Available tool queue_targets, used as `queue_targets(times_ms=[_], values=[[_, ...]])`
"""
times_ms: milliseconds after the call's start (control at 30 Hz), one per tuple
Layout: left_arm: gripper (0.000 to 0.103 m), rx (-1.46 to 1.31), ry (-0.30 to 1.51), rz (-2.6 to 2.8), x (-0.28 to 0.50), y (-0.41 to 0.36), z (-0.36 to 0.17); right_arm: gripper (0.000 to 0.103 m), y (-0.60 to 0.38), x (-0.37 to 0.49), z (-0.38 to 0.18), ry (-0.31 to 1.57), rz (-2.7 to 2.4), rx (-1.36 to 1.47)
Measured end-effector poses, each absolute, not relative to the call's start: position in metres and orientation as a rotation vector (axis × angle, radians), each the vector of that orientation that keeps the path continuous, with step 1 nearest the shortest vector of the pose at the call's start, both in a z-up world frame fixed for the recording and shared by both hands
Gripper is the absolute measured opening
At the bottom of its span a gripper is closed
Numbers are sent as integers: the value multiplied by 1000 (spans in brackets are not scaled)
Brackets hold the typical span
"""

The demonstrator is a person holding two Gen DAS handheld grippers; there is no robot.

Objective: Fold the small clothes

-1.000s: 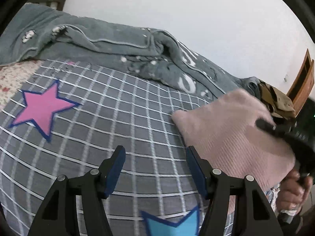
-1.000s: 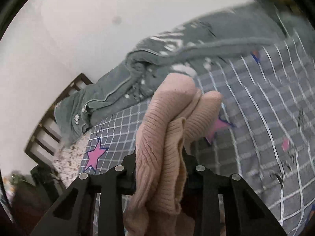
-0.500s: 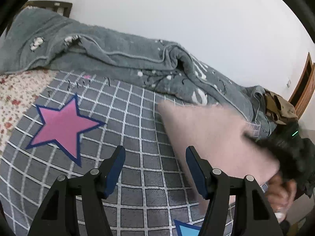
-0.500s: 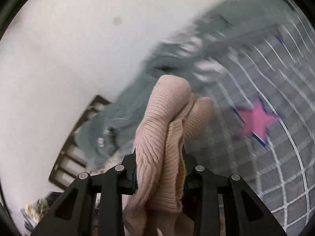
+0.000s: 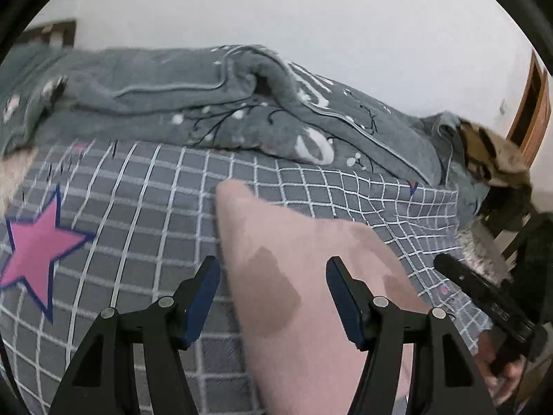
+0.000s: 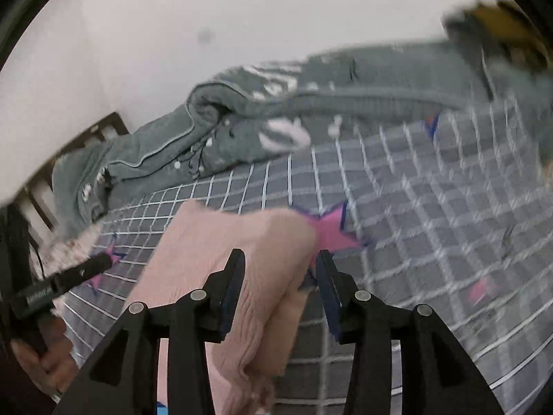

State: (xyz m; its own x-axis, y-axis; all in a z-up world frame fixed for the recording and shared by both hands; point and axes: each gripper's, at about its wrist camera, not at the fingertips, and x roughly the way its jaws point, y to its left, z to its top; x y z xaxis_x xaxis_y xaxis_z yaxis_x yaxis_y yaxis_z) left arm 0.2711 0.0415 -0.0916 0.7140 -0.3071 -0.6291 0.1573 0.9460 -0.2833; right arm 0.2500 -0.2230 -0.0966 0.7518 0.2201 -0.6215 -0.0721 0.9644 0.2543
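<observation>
Nearest: right tool (image 6: 279, 269), jaws just been opening w/ the pink knit garment (image 6: 221, 259) between them; left pad touches the knit, right pad stands off it, so grip is loosed. Garment lies folded on the bed's grey checked sheet (image 6: 432, 207), one corner over a pink star (image 6: 331, 231). Left tool (image 5: 273, 294) hovers above the same garment (image 5: 311, 276), jaws wide apart, pads not pressing cloth, nothing held. Darker patches show on the knit. Another pink star (image 5: 34, 252) to the left on the sheet. Farther back: rumpled grey blanket (image 5: 207, 103) along the wall, brown-patterned cloth (image 5: 490, 155) at its right end.
</observation>
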Motion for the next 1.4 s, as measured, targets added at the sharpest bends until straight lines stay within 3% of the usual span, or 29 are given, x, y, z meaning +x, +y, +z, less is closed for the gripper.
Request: queue_targets(times_ms=[333,667,733,800,900,1033,1167,1233,1300,1400], values=[[62,-156,741,-221,286,-1,-93,45,-227,274,-113,762,230,258],[62,-129,753,-182,286,6,-109,45,-210,277,-138,811,267,204],[62,-101,740,-151,282,8,-111,36,-205,280,-140,815,266,190],[62,-105,742,-140,282,13,-114,15,-201,279,-137,793,274,168],[62,-144,746,-152,283,22,-114,10,-196,269,-118,701,297,112],[62,-200,735,-211,280,33,-111,9,-227,257,-108,589,426,343],[62,-267,745,-236,282,42,-112,11,-233,283,-152,810,249,273],[62,-274,748,-229,283,44,-114,16,-233,279,-153,814,231,244],[62,-267,750,-217,283,45,-115,30,-233,268,-142,773,219,218],[62,-261,754,-213,283,45,-116,31,-234,252,-125,719,225,223]])
